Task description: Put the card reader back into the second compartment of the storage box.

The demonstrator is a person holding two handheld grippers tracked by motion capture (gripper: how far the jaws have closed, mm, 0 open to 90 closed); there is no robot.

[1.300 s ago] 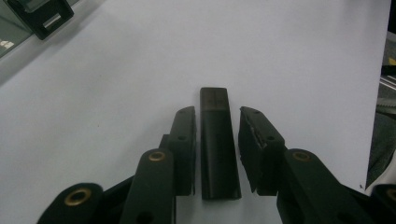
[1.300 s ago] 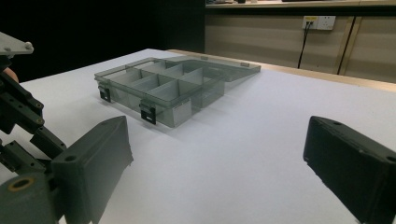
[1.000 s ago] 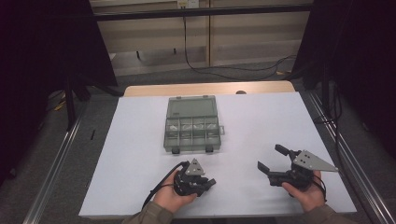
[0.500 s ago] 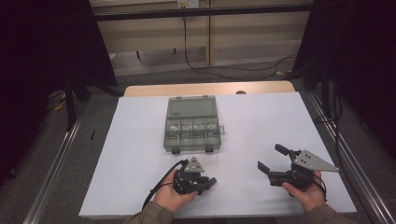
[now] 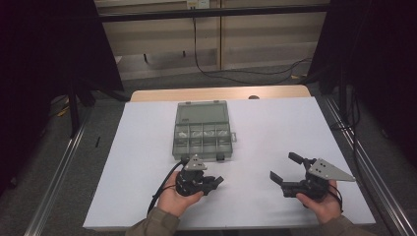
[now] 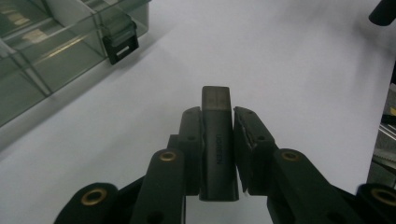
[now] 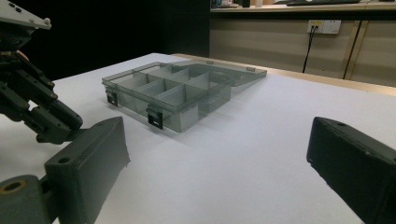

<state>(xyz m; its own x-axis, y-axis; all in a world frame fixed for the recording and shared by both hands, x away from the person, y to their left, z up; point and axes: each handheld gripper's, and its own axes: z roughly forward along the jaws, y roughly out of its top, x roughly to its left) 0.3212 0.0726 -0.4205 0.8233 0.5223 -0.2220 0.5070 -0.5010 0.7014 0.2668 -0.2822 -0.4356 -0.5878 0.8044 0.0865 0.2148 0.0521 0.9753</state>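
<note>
A white table takes up most of the scene, its sheet-like top running back to a strip of bare wood at the far edge. On it, a little left of centre and toward the far side, sits a clear grey compartment box with its lid swung open and lying flat behind it. The box is split into small cells, and two black latches hang on its near wall. From the high view I can't make out for sure what lies in the cells; there may be small pale bits in the back row.

The person's two hands come in from the near edge. The right gripper rests low over the white top, well to the right of the box, with a grey three-cornered plate on its back. Its jaws stand wide apart with bare table between them, as the right gripper view shows plainly.

The left gripper is held just in front of the box's near wall, pointing to the right. Its jaws are clamped on a small dark adapter, a slim grey stick with faint lettering down its side and a lighter metal end sticking out past the pads. The adapter lies lengthwise between the jaws, off the table, near the box's right-hand latch.
</note>
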